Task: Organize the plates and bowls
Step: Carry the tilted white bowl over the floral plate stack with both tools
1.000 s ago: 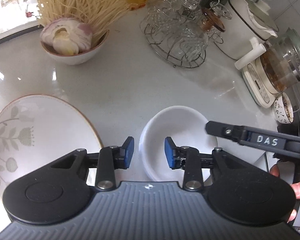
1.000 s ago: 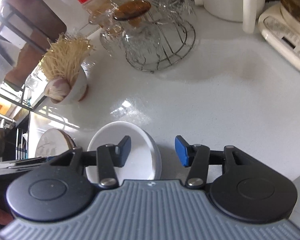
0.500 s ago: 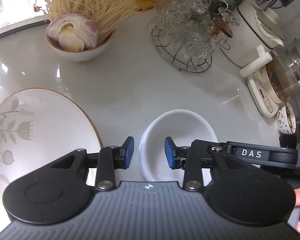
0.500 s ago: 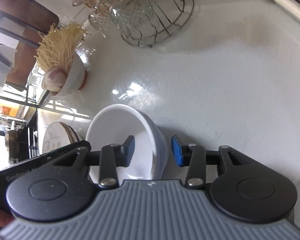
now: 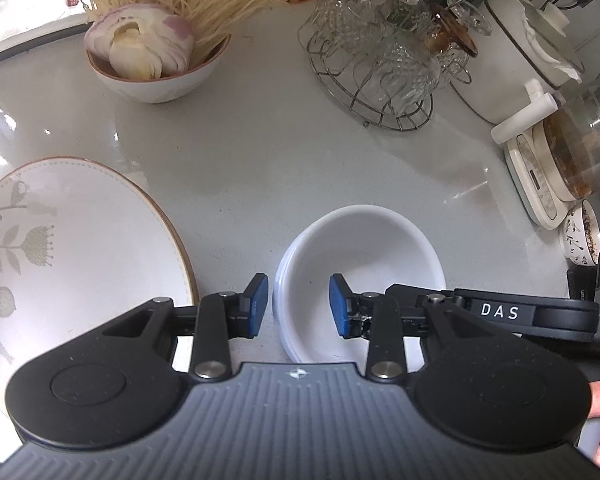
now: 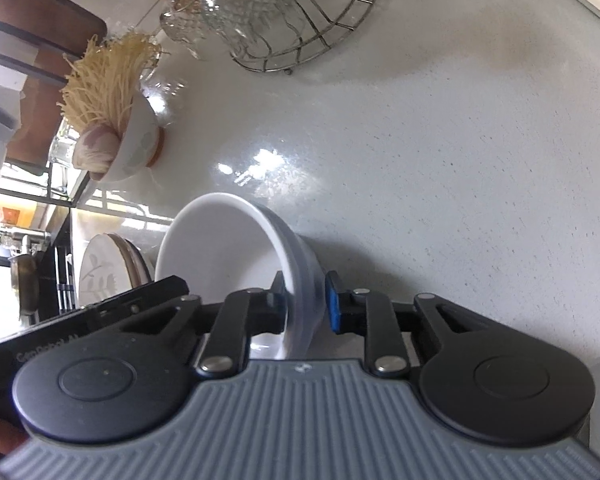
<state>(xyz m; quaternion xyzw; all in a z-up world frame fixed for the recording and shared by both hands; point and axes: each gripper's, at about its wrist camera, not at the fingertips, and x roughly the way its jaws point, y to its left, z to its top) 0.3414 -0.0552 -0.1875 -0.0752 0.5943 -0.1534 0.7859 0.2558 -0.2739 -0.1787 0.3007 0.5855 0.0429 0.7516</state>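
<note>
White porcelain sits nearest us: the bowl point(image 6: 236, 248), whose right wall runs between the two pads of our right gripper point(image 6: 304, 304). The jaws there are drawn in narrow around that wall, one pad inside the bowl and one outside; the outer blue pad stands just beside the wall, and we cannot tell whether it presses on it. From the right wrist the bowl looks tilted, its mouth turned toward the left.

From the left wrist we see the same bowl point(image 5: 360, 248) on the grey counter point(image 5: 284, 152), just ahead of our left gripper point(image 5: 298, 304). Those jaws stand partly open and hold nothing; the bowl's near left rim lies in the gap between the blue pads, with space on both sides. The right gripper's black arm point(image 5: 500, 312), marked DAS, reaches in from the right over the bowl's near edge.

Left of the bowl, apart from it, lies the plate point(image 5: 60, 248), white with a brown rim and a pale leaf pattern.

Farther back on the left stands a noodle bowl point(image 5: 156, 76), holding dry noodles and a purple-white bulb. Behind the white bowl is a wire rack point(image 5: 376, 64) of glass cups. At far right are a white pot point(image 5: 516, 56) and a glass kettle point(image 5: 580, 148) on its base.
</note>
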